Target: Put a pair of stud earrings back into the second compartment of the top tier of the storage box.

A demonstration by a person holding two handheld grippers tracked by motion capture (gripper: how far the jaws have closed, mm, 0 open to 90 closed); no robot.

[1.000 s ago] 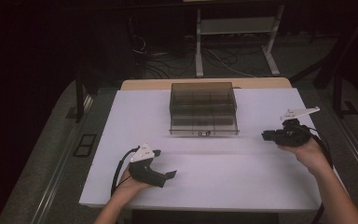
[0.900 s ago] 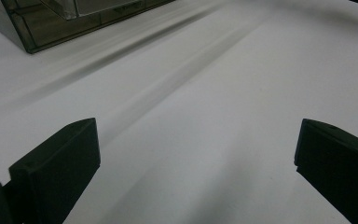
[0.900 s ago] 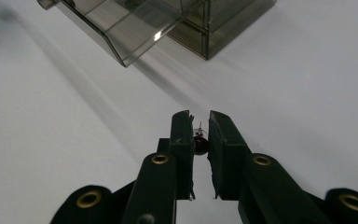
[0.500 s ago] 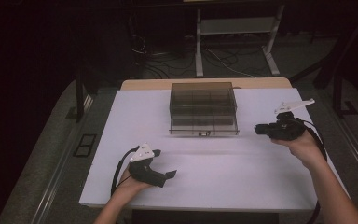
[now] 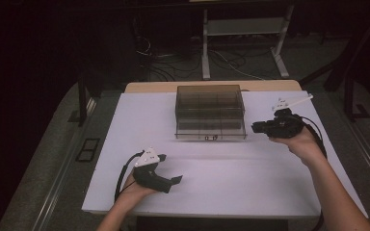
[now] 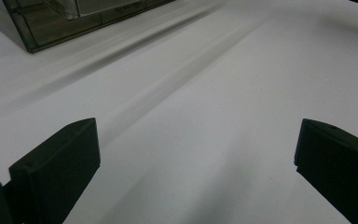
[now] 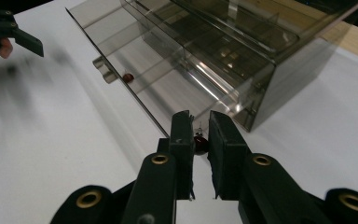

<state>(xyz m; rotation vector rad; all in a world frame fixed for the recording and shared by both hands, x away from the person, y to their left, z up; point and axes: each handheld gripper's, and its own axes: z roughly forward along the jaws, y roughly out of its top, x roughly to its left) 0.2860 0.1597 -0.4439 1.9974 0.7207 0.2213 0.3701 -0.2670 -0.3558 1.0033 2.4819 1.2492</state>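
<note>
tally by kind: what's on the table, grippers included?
Smoky clear drawer box: 1
Small dark red pieces: 2, one between the right gripper jaws, one inside the box's drawer
Grippers: 2, counting the left gripper
Total: 5

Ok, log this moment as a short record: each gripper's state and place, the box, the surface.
left gripper: jaws wide open, holding nothing, resting low on the near left part of the table
right gripper: jaws nearly closed on a small dark red object, at the box's right front corner
box: smoky clear plastic drawer box, centre back of the table, small handle at the front
inside box: another small red item near the handle
table: white top
</note>
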